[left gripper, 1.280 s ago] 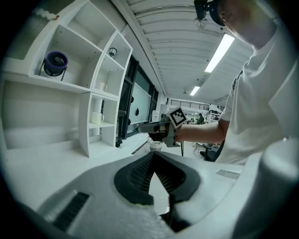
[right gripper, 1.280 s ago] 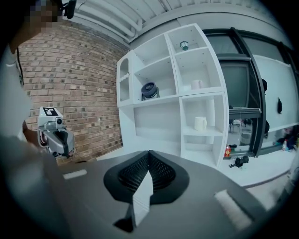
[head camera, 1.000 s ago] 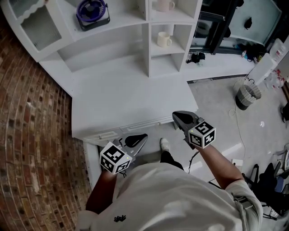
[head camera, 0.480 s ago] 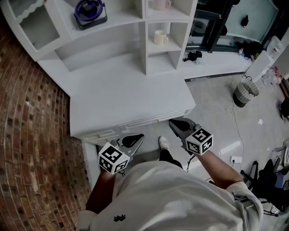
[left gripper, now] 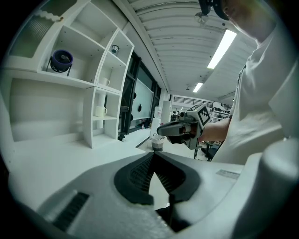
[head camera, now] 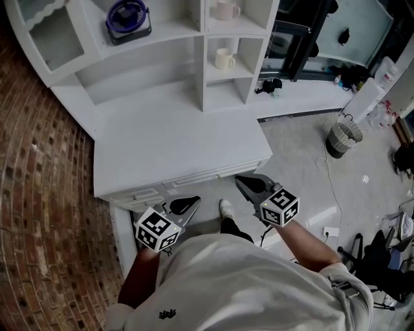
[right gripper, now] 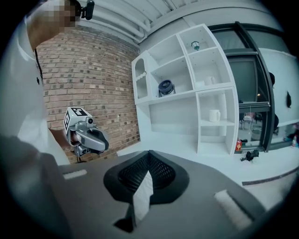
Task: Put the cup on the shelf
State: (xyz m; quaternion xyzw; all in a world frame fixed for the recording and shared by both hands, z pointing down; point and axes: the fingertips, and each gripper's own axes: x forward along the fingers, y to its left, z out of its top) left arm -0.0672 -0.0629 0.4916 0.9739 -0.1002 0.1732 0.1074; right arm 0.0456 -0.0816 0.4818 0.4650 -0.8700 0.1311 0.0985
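The white shelf stands at the far side of the counter. Its narrow right column holds two cups, one in each compartment: the upper cup, and the lower cup in the compartment directly below. Both are upright with the handle to the right. The wide compartment on the left holds one blue fan. I have two tools at the near edge of the counter, well apart from the cups. The left tool has its jaws closed together with nothing between them. The right tool is closed the same way and carries nothing. One basket stands on the floor at the right.
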